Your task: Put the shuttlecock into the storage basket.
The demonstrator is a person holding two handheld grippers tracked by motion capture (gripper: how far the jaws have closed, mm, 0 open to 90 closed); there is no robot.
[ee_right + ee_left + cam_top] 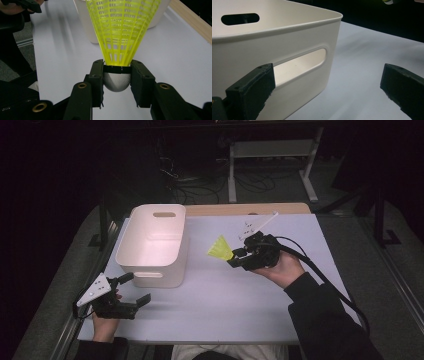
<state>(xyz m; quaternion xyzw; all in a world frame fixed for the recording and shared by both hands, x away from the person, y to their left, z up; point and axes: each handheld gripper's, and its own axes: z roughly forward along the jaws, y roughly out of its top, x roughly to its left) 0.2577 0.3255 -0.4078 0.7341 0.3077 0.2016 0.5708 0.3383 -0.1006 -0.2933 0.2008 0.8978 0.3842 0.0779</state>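
Yellow shuttlecock [122,27], one; white bin [152,245], one.

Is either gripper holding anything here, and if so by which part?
The right gripper holds a yellow shuttlecock by its rounded white head, one jaw on each side. The left gripper is open and holds nothing, beside the white bin.

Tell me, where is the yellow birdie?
In the high view the yellow shuttlecock sits mid-table, clamped by its cork in the right gripper, just right of the white bin.
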